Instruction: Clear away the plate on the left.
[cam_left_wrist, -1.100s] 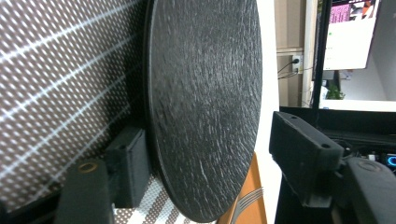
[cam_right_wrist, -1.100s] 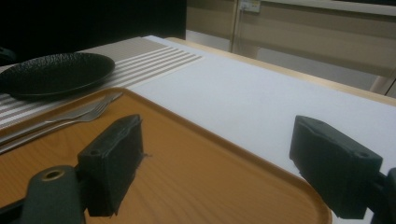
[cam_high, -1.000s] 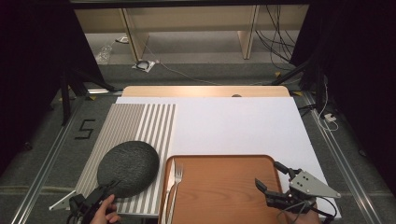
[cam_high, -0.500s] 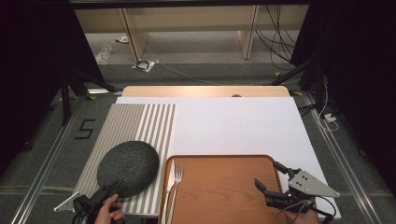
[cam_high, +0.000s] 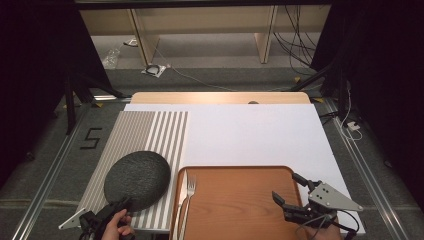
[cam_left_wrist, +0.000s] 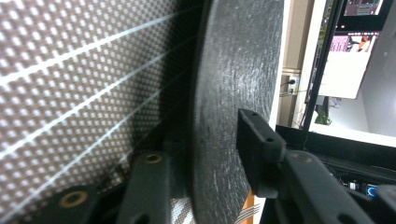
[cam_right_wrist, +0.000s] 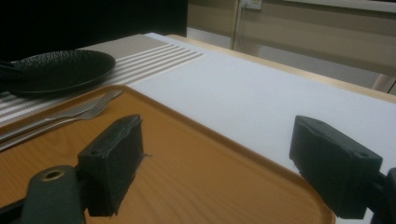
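Black and rough-textured, the plate (cam_high: 136, 179) lies on the striped placemat (cam_high: 150, 134) at the counter's left, its near rim clamped in the left gripper (cam_high: 113, 210), probably to lift or shift it. Fork (cam_high: 187, 200) and knife lie along the wooden tray (cam_high: 240, 200). Right gripper (cam_high: 294, 196) hovers over the tray, fingers apart, seemingly waiting.

Dark round textured plate (cam_high: 136, 180), tilted over striped mat (cam_high: 150, 135), near rim clamped in left tool (cam_high: 107, 216)

The tabletop (cam_high: 220, 97) of pale wood carried a white sheet (cam_high: 250, 135). A striped placemat (cam_high: 150, 132) lay at its left, and a wooden tray (cam_high: 235, 205) rested at the near edge.
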